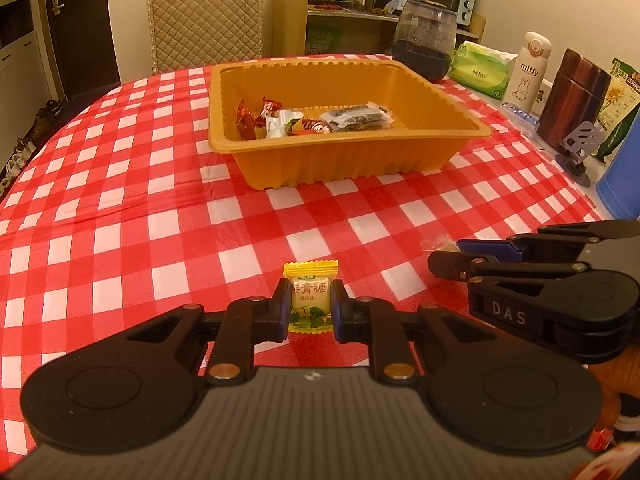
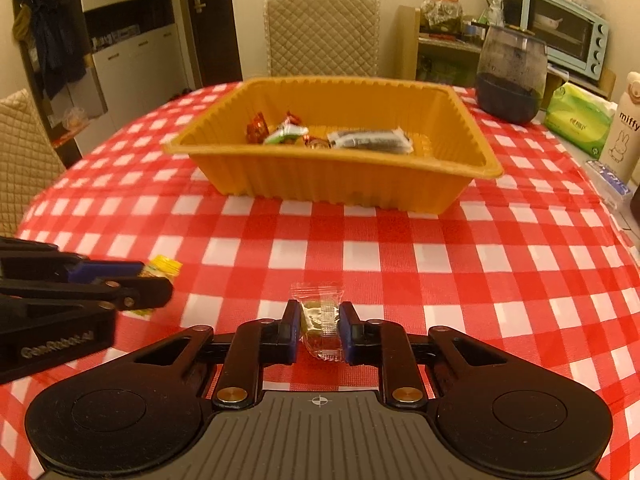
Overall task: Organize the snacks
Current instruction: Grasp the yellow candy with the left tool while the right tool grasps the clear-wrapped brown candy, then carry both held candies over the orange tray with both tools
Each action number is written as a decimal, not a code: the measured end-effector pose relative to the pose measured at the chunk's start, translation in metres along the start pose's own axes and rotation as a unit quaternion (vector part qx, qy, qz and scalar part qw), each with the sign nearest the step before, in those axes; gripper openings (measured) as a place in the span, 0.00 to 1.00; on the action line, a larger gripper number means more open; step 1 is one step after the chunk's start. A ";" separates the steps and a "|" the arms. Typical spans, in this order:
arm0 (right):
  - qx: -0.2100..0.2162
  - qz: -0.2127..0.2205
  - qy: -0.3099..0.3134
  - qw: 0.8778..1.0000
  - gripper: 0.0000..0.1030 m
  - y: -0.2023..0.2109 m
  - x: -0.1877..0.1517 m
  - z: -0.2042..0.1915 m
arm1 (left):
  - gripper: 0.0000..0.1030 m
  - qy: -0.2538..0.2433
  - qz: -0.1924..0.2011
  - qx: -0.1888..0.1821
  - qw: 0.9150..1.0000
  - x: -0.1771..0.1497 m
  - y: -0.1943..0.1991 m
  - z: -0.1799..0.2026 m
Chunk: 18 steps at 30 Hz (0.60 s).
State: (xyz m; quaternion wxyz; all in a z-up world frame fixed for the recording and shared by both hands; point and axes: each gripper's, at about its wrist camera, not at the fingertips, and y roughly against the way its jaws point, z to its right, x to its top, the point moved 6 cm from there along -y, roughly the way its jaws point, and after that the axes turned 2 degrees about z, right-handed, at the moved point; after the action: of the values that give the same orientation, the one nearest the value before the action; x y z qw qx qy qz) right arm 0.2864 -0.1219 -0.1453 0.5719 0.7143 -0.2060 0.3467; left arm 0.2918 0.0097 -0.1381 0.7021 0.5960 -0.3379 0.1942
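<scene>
Nearest, low over the red-and-white checked tablecloth (image 1: 120,208): left gripper (image 1: 310,310) clenched on a small yellow sweet in a printed wrapper with green leaves (image 1: 310,300), pads pressing both long edges, sweet at cloth level

Just beside it, right gripper (image 2: 320,330) clamped on a small sweet in a clear crinkled wrapper (image 2: 320,320), pads against both sides. Whether either sweet is lifted off the cloth, cannot tell

Both grippers side by side, near each other, fingers pointing toward the tray

Mid-table: orange ribbed plastic tray (image 1: 340,160), rectangular, resting on the cloth, well apart from both grippers. Inside, toward its left half: several wrapped sweets in red and gold foil (image 1: 250,116), one white-and-green wrapper (image 1: 282,122), one dark snack in a clear packet (image 1: 356,116)

Beyond the tray: dark-bottomed glass jar (image 1: 424,40), green tissue pack (image 1: 480,68), white bottle marked miffy (image 1: 526,68), quilted beige chair back (image 1: 204,20)
</scene>
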 end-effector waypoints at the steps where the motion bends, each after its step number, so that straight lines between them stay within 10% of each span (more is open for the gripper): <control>1: 0.002 0.003 -0.001 1.000 0.20 0.003 0.002 0.000 | 0.17 0.000 0.001 -0.001 1.000 0.001 0.001 0.001; 18: -0.005 0.046 -0.020 0.999 0.20 0.038 0.023 0.016 | 0.17 0.027 0.020 -0.023 0.999 0.027 0.008 0.021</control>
State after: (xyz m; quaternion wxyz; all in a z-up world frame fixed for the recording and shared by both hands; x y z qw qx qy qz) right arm 0.2797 -0.1452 -0.1045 0.5550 0.7077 -0.2519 0.3573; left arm 0.3000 -0.0124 -0.1128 0.7205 0.5672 -0.3348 0.2167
